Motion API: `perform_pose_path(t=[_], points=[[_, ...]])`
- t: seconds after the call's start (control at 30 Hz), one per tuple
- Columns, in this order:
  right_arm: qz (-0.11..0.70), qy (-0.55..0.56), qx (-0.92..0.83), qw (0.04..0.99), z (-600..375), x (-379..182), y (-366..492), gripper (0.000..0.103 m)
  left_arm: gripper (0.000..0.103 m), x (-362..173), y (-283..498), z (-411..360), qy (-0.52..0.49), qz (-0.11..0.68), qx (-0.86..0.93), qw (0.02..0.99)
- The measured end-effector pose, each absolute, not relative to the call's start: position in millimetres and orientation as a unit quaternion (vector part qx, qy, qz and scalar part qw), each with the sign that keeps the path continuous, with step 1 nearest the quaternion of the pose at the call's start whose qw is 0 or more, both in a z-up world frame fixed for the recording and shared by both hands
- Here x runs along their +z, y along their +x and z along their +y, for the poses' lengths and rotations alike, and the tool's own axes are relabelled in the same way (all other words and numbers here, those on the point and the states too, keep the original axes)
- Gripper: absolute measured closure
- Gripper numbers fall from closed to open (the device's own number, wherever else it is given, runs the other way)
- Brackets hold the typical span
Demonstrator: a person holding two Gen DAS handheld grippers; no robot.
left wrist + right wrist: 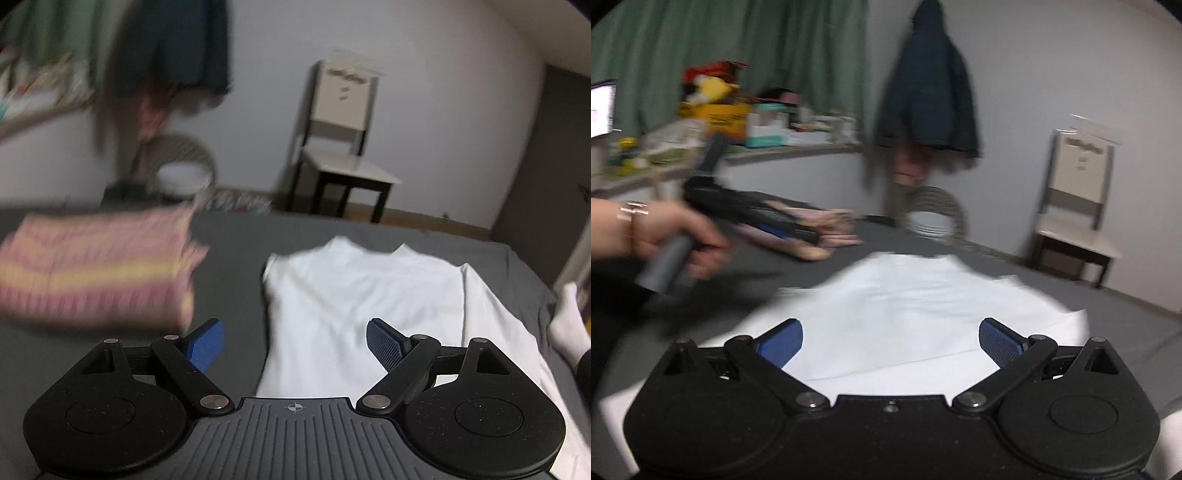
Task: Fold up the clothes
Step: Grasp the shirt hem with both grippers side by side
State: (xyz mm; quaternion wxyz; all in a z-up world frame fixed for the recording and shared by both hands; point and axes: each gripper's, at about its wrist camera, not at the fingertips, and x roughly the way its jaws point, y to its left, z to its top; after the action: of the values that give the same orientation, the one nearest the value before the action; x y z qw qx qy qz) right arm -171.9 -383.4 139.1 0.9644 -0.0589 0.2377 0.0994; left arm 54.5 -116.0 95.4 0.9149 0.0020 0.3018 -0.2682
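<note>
In the left wrist view, the left gripper [294,345] has its two blue fingers wide apart and nothing is between them. Just ahead of it, and a little to its right, a white shirt [362,295] lies flat on the grey bed cover [229,236], with the collar at the far end. Its left side ends in a straight edge, which I judge to be a side already folded in, while its right side reaches out wider toward a white sock [567,325] at the right border. Ahead and to the left of this gripper lies a pink and yellow striped garment [96,266], blurred, but it looks like a compact folded stack. In the right wrist view, the right gripper [891,341] is also spread open and holds nothing; the white shirt [905,306] lies directly under and ahead of its fingers, with a crease line near them. Far to the left of it, a hand [676,236] holds the handle of the left gripper, and the striped stack [827,236] lies beyond that. As I judge it, one garment lies folded at the side and the white shirt is only partly folded: it still needs its wider side brought in and then its length folded. Whether more clothes wait outside the views, I cannot tell.
</note>
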Motion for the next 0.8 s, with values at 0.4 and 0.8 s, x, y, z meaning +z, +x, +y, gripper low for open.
perform_pose_path(t=[0.4,0.8], points=[[0.412,0.096,0.025,0.906,-571,93,38,0.038,0.023,87,178,-178,0.057,0.346,-0.271,0.896],[0.447,0.145,0.062,0.880,-590,45,101,0.063,0.064,30,230,-193,0.031,0.395,-0.301,0.867]])
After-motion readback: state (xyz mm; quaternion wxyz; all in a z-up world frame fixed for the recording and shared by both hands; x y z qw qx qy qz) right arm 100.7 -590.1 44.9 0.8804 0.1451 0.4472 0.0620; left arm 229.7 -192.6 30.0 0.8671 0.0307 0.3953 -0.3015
